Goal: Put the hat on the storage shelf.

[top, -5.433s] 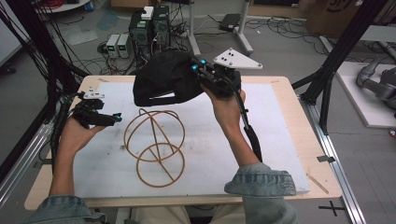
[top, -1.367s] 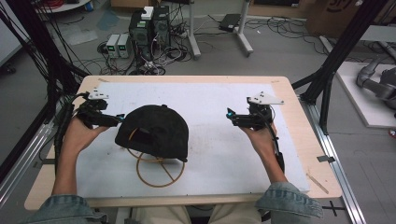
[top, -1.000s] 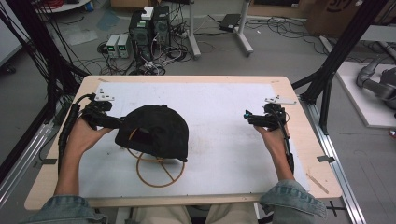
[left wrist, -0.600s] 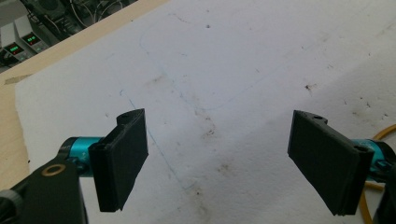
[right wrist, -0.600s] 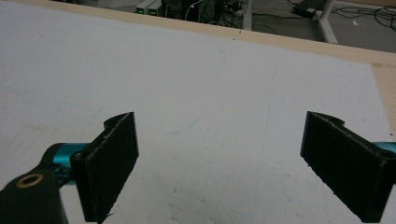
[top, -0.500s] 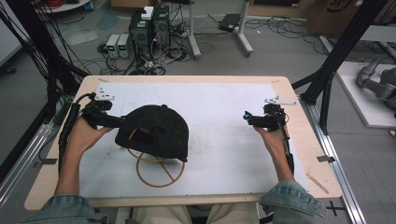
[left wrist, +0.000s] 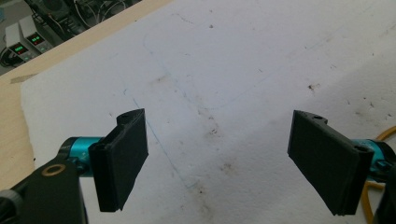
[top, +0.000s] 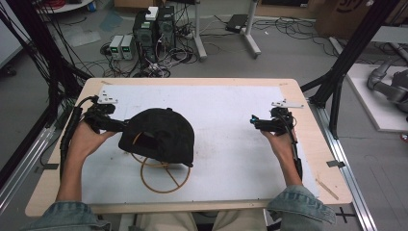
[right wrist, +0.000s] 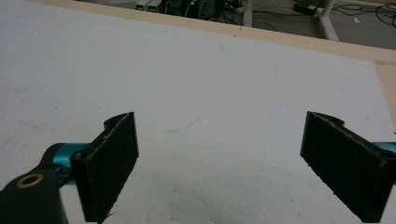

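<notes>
Cap (top: 159, 137) sits on the wire stand (top: 161, 173), left tongs (top: 120, 126) beside it, right tongs (top: 254, 122) well apart, both wide.

No readable writing turns up anywhere: the small grey boxes (left wrist: 21, 45) on the floor at far left glow with green displays, but their digits are too blurred to read, and the brown cardboard box (top: 347, 14) at far right carries a dark, cut-off mark.

A white sheet (top: 231, 130) covers the wooden tabletop (top: 192, 81); computer boxes (top: 154, 24) and cables (top: 298, 29) lie on the far floor.
</notes>
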Tool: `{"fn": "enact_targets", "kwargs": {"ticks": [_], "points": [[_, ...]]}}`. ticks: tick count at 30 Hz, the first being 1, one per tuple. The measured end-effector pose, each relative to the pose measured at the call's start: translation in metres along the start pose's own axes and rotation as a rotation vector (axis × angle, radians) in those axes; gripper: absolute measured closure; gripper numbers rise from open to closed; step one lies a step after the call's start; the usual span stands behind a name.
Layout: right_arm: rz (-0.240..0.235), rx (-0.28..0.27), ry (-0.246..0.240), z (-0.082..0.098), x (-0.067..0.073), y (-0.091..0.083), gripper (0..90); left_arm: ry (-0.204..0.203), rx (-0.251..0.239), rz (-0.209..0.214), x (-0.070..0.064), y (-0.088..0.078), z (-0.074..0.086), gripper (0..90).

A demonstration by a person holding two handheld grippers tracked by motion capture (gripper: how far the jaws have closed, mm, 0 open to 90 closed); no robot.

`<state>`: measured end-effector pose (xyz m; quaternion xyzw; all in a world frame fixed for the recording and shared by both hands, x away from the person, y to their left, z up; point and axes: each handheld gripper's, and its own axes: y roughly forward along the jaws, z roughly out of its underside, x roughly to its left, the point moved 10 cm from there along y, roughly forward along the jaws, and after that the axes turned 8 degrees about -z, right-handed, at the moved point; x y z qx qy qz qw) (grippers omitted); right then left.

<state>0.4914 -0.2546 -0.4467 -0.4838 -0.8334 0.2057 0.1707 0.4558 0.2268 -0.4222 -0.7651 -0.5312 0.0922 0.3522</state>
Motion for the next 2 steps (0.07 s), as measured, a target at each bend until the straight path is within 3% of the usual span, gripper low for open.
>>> {"fn": "enact_targets", "kwargs": {"ticks": [2], "points": [[-0.001,0.0,0.002,0.0,-0.0003,0.0,11.0,0.002,0.001,-0.002,-0.0001,0.0014,0.0002,20.4]]}}
